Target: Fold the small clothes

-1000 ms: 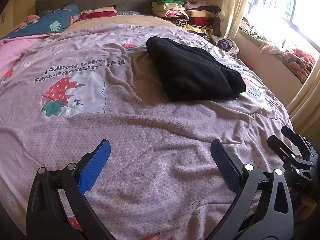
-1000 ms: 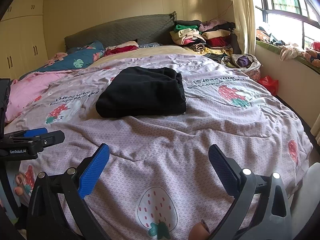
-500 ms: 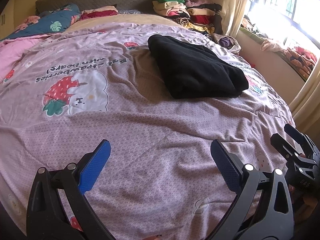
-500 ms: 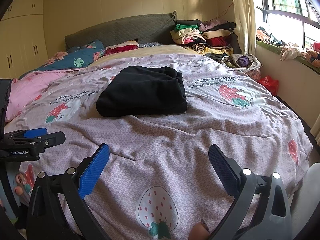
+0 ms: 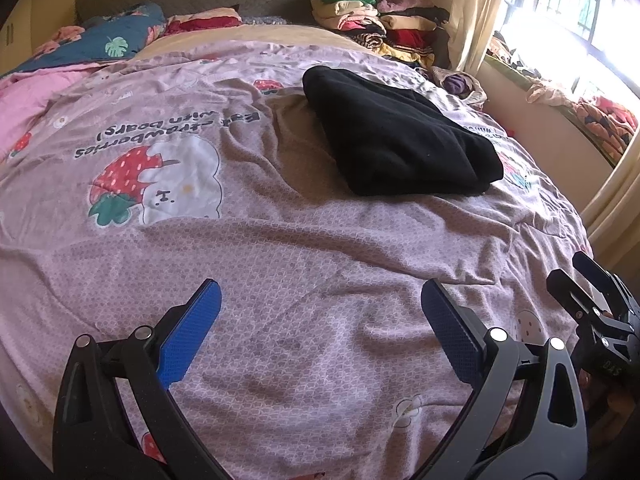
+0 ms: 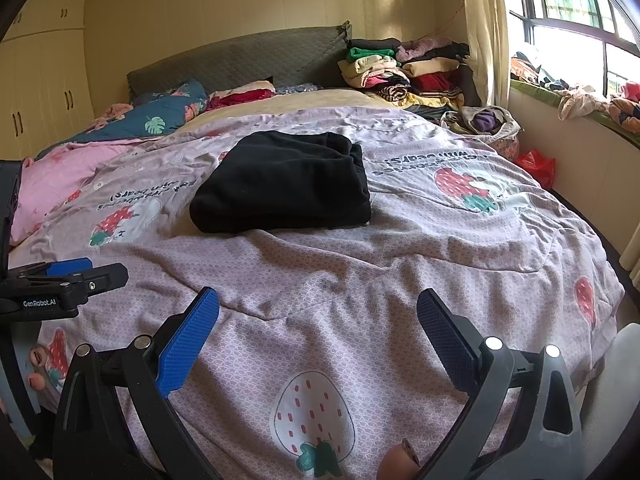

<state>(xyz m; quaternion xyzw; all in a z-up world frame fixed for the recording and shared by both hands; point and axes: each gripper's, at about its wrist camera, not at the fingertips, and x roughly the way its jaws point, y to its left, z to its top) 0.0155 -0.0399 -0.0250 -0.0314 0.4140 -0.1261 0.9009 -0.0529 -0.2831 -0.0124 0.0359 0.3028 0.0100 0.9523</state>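
Lying folded: black garment (image 5: 396,140), bedspread (image 5: 280,248)

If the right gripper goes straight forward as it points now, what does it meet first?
Probably the lilac strawberry-print quilt rising ahead of the open right gripper; the folded black garment lies beyond. Depth is unclear.

The near half of the bed (image 6: 320,300) is bare quilt, open between the left tool (image 5: 320,320) and right tool (image 6: 318,320), both spread wide and holding nothing, and the folded black garment (image 6: 284,184) lying mid-bed. Quilt is also free on both sides of the garment. Farther back, pillows (image 6: 160,116) and a clothes stack (image 6: 404,72) crowd the headboard, and a wall with a cluttered sill (image 6: 580,100) closes the right side.
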